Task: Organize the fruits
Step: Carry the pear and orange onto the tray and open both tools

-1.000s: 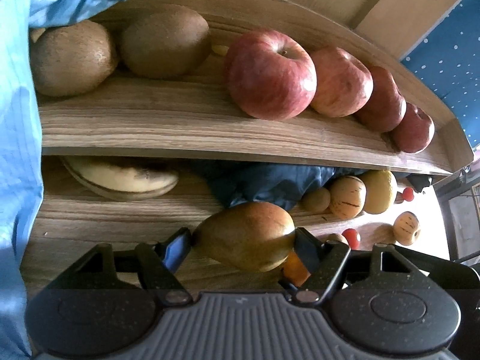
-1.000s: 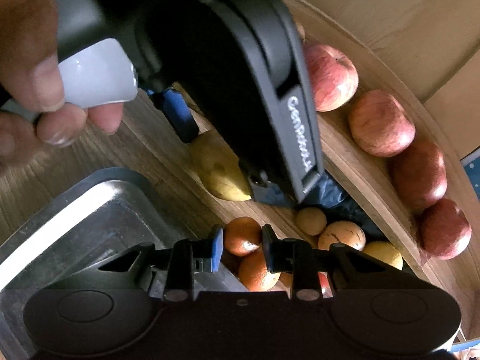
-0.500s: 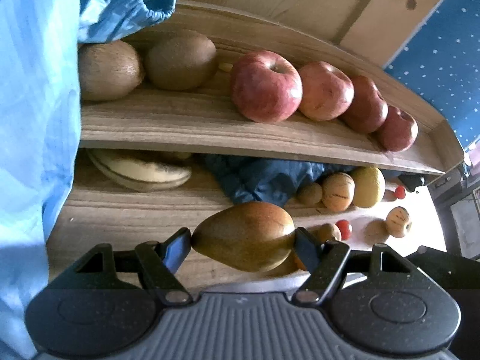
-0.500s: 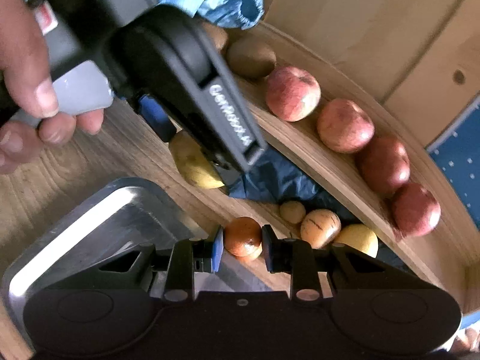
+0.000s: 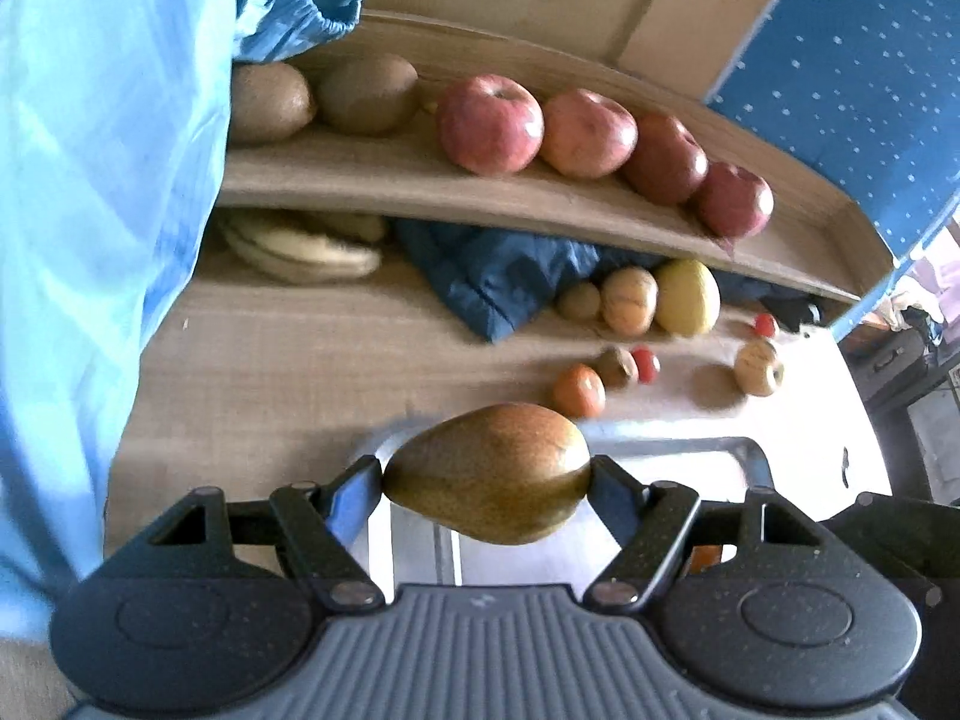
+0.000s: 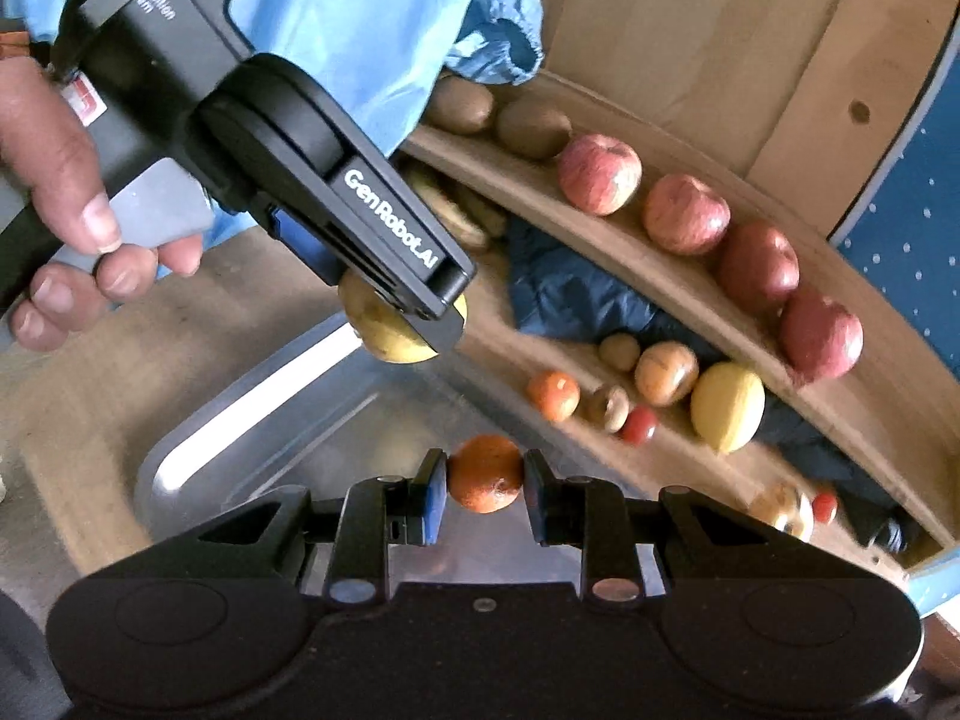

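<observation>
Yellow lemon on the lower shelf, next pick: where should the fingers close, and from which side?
Grip the yellow oval lemon across its narrow middle, coming from the open table side. Its pointed ends would slip, and the wooden upper shelf overhangs it, which probably rules out a top approach. The tan striped round fruit sits close beside it, so one finger has little room there.

A pale wood-grain surface (image 5: 288,360) is stretching back to a raised wooden shelf (image 5: 540,204), with plywood panels (image 6: 690,48) standing behind it. A blue wall covering with white dots (image 5: 852,60) is showing at right, where bright daylight is washing over the surface.
</observation>
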Tool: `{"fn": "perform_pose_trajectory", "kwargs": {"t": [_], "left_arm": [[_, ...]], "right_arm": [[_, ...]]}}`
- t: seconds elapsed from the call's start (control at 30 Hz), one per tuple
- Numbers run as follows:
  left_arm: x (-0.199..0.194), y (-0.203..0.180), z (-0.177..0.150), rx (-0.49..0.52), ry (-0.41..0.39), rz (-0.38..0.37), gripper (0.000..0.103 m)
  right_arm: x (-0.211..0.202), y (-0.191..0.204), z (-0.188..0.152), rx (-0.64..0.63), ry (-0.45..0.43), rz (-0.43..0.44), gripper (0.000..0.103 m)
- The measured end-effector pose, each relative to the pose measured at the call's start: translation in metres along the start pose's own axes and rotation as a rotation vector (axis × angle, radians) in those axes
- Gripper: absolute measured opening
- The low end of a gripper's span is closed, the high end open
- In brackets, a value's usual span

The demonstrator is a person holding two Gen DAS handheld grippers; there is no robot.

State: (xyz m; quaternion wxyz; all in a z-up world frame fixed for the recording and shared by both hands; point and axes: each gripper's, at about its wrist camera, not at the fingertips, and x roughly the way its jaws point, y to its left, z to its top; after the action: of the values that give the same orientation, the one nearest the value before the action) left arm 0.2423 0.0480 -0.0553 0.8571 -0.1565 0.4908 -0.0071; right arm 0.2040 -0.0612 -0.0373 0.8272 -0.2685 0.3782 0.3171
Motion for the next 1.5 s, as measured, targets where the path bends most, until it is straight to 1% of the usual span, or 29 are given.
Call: {"fn": "perform_pose_trajectory", "kwargs": {"t": [0.23,0.33,0.5,0.6,0.9,1.0,1.5], "left_arm": [[-0.022,-0.01,-0.047,-0.046,0.0,0.006,0.078],[-0.028,-0.012,-0.063,-0.051,0.001,0.013,0.078],[-0.035,-0.017,-0.087,-0.049,0.01,0.032,0.078],[-0.034,-0.018,-0.097,-0.051,0.023,0.04,0.078],[-0.029,-0.023,-0.114,-0.045,0.043,0.075,0.078],[-0.028,-0.022,-0.117,-0.053,0.056,0.071,0.078],[-0.032,-0.027,-0.119,-0.05,0.06,0.075,0.079]], "right_arm": [[-0.024,0.015,-0.036,0.024,0.014,0.055,0.029],[-0.029,0.02,-0.047,0.039,0.022,0.076,0.029],[-0.031,0.026,-0.062,0.07,0.032,0.105,0.029],[-0.027,0.027,-0.067,0.08,0.043,0.1,0.029],[-0.02,0.01,-0.076,0.162,0.079,0.125,0.029],[-0.02,0.008,-0.078,0.182,0.09,0.127,0.029],[-0.02,0.012,-0.082,0.187,0.101,0.13,0.03]]}}
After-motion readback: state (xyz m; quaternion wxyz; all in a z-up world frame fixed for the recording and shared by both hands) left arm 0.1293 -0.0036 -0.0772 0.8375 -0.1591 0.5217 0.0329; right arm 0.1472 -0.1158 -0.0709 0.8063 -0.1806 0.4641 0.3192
